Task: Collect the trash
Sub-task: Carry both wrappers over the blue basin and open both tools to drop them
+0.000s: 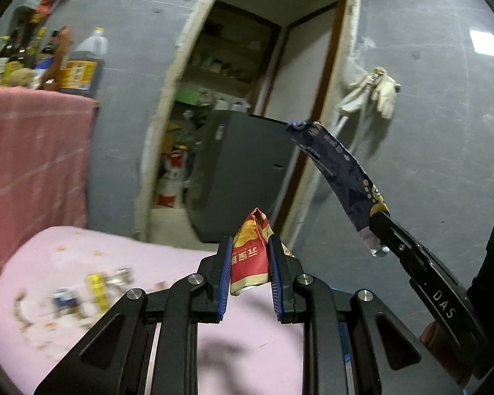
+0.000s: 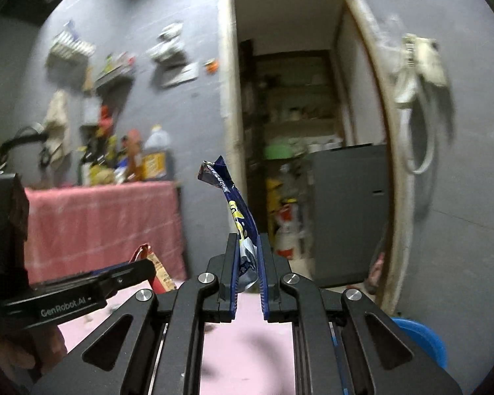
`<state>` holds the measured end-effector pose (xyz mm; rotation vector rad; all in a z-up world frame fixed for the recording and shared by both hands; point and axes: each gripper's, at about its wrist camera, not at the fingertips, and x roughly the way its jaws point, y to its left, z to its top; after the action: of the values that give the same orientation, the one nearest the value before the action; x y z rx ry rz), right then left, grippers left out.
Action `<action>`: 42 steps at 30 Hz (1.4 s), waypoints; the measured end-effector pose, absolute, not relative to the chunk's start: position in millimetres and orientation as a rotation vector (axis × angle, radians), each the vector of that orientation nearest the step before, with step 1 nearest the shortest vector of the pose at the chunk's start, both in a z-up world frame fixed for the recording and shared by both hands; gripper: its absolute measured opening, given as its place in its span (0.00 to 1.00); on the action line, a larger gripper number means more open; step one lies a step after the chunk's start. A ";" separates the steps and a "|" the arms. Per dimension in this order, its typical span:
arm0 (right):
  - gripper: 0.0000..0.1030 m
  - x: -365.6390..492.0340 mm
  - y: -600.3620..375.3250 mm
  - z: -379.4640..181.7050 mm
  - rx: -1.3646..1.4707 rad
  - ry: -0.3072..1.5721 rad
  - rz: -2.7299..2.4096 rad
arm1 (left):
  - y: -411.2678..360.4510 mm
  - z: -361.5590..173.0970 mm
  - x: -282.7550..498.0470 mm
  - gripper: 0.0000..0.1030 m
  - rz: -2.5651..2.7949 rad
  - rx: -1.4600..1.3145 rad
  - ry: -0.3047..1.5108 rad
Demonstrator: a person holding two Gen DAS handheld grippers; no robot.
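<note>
**Ana:** Grey walls surround an open doorway (image 2: pixel 289 131) onto a cluttered storeroom. Below lies a pink-covered table (image 1: pixel 148 263), with small scraps (image 1: pixel 82 296) left on its far left part. What are the tongs doing?

**Ben:** Both are raised above the table. The left tongs (image 1: pixel 249 263) are clenched on a crumpled red and yellow wrapper (image 1: pixel 250 250), their blue pads pressing its two sides. The right tongs (image 2: pixel 248 263) are narrowed almost to closing on a long dark blue wrapper (image 2: pixel 237 210), gripped at its lower end; the rest curves upward, free.

**Ana:** Where should they go?

**Ben:** A blue bin (image 2: pixel 418 335) shows low at the right, beside the table; it looks like the likely target, though its inside is hidden.

**Ana:** How could the drop be done well?

**Ben:** Probably by keeping both grips firm, carrying each wrapper fully over the rim, then letting go. The blue wrapper is long and floppy, so it may catch the edge unless lowered first.
</note>
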<state>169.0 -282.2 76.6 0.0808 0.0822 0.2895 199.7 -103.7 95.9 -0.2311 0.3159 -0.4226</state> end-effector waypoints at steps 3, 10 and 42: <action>0.08 174.5 -312.4 75.5 0.099 0.089 0.204 | -137.3 99.3 216.0 0.17 -0.474 -0.236 0.332; 0.08 191.9 -385.2 60.8 0.229 0.162 0.057 | -211.6 84.7 256.7 0.17 -0.566 -0.207 0.431; 0.31 218.4 -446.2 -4.5 0.349 0.407 -0.037 | -257.3 14.2 301.0 0.52 -0.500 -0.206 0.676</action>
<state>218.4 -446.2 -4.5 0.3492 0.4072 -0.0373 301.0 -257.3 14.2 -0.2055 0.6756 -0.5001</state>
